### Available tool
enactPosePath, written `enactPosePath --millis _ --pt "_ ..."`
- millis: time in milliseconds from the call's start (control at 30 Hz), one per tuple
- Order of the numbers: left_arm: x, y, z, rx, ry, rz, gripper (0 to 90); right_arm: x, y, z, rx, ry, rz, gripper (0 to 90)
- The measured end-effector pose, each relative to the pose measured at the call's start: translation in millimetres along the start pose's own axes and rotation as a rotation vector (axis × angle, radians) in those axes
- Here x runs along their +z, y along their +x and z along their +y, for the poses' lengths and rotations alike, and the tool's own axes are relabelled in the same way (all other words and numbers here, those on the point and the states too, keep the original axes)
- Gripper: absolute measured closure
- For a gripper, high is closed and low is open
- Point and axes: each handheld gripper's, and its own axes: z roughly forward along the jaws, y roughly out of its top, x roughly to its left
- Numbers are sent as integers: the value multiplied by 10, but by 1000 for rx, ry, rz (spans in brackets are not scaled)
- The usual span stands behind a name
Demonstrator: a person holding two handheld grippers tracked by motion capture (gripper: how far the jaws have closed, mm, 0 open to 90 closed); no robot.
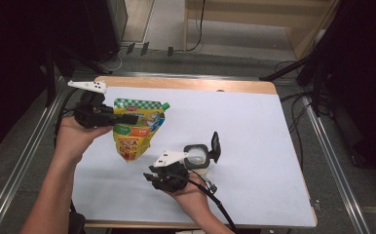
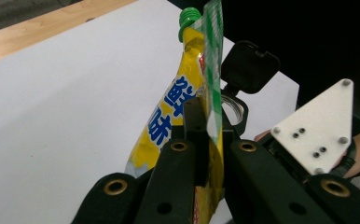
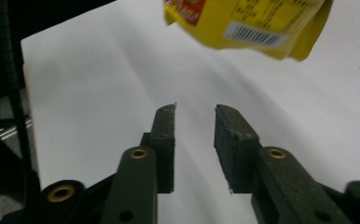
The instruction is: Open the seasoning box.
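Near the right tool (image 1: 164, 181), on the white desk (image 1: 254, 146): a round glass jar (image 1: 196, 156) with black collar and hinged black lid flipped up, close beside the hanging pouch (image 1: 136, 127). Glossy yellow stand-up pouch, green checked top band, green screw spout at one corner, held clear of the desk by the left tool (image 1: 120, 118), clamped tight on the pouch's upper edge. From the left gripper view, blue characters down the pouch (image 2: 176, 116) and the jar (image 2: 236, 109) just behind. From the right gripper view, a barcode on the pouch's bottom (image 3: 257, 23); right tool (image 3: 195, 119) parted, nothing between, bare desk beneath.
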Motion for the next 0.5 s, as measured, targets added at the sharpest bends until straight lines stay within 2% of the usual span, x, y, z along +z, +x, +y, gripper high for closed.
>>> enactPosePath --millis 100,167,267,500 --pt "-22 -31 -13 -6 -5 -19 900 103 -37 6 19 -2 -27 708" --pt "-41 -57 -16 -5 -9 -30 900 171 -63 -3 28 -7 -55 758" --pt "-81 -93 -18 -8 -23 -43 900 254 -98 -18 58 -19 -84 787" --pt "-136 -168 -5 -3 -45 -81 900 383 -179 -55 118 -60 -127 734"
